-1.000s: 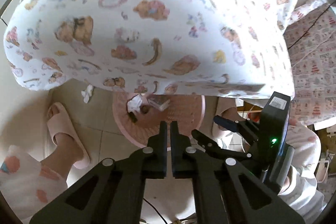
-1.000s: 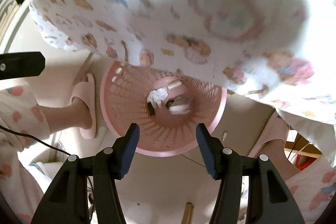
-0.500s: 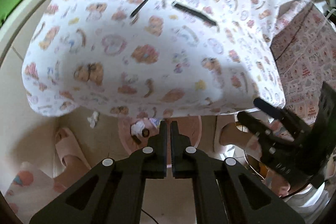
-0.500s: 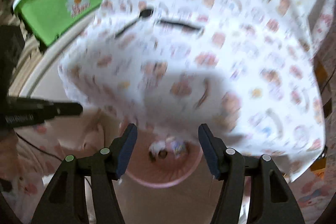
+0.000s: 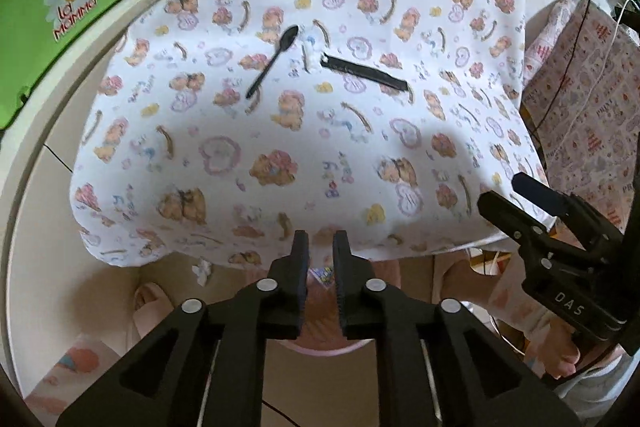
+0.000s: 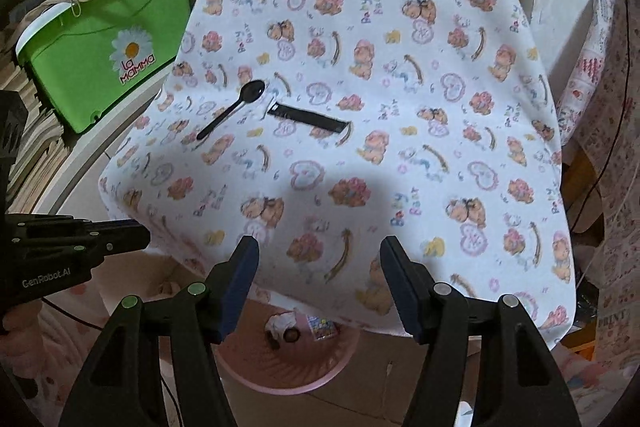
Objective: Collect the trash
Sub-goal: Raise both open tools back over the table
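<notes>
Left wrist view, nearest first: left gripper [image 5: 320,241] has its jaws nearly closed, only a thin slit between the ribbed black pads, nothing in them. Just below and past the tips sits a pink plastic basket [image 5: 320,345] on the floor, mostly hidden by the gripper body, parked under the table edge, probably so trash can be dropped straight in. A crumpled white tissue [image 5: 203,270] lies on the floor beside a pink slipper [image 5: 150,301], outside the basket, so likely still to collect. Right wrist view: right gripper [image 6: 318,247] has jaws spread wide and empty, hovering over the near edge of the tabletop [image 6: 460,155], looks lined up for the next pick. Below it the basket's slatted round bowl shows a white wad, a dark round bit and a small colourful wrapper [image 6: 322,327] already inside. The tabletop is covered by a soft white cloth printed with bears and hearts, draped over the edges. Further in, two pieces of trash remain on it: a thin black plastic spoon [image 6: 232,109], lying diagonally, bowl end away, and just beside it a flat black strip-shaped sachet [image 6: 308,119] with a torn white end. Both lie flat, low profile, so a pinch from above with the open right jaws seems the plan. Behind, a glossy green plastic bin [image 6: 104,55] with a daisy logo sits on a shelf.
</notes>
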`<state>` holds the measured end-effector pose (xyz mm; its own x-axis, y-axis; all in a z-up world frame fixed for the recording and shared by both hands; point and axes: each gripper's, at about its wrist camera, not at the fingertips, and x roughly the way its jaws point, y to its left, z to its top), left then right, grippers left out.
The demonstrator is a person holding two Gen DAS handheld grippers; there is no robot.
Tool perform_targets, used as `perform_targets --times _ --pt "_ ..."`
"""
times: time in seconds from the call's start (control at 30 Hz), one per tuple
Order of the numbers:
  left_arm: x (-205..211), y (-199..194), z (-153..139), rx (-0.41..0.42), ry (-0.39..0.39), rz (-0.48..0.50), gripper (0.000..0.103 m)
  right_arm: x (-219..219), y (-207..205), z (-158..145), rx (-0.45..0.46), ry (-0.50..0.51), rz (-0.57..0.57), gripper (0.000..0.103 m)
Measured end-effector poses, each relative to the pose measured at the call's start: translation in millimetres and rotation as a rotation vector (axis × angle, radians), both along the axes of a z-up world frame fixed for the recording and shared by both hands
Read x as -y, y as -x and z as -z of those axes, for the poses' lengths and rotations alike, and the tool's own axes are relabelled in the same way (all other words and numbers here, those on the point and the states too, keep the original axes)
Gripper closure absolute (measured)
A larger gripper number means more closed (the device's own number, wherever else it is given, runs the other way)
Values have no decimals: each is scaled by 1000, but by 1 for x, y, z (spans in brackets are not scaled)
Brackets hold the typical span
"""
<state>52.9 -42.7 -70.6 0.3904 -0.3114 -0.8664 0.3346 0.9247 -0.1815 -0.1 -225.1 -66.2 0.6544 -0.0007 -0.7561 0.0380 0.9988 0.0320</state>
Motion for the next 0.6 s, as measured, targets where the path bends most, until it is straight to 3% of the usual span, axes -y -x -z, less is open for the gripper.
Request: perform_targets --times 0.2,0.5,0.6 --pt "2 -9 -4 57 -51 -21 74 -5 -6 -6 22 27 -2 37" --pt "-7 -41 -4 111 -101 -90 70 1 -18 -13 36 31 34 36" --pt "-14 -46 -6 124 -69 -103 70 3 -21 -20 52 47 38 36"
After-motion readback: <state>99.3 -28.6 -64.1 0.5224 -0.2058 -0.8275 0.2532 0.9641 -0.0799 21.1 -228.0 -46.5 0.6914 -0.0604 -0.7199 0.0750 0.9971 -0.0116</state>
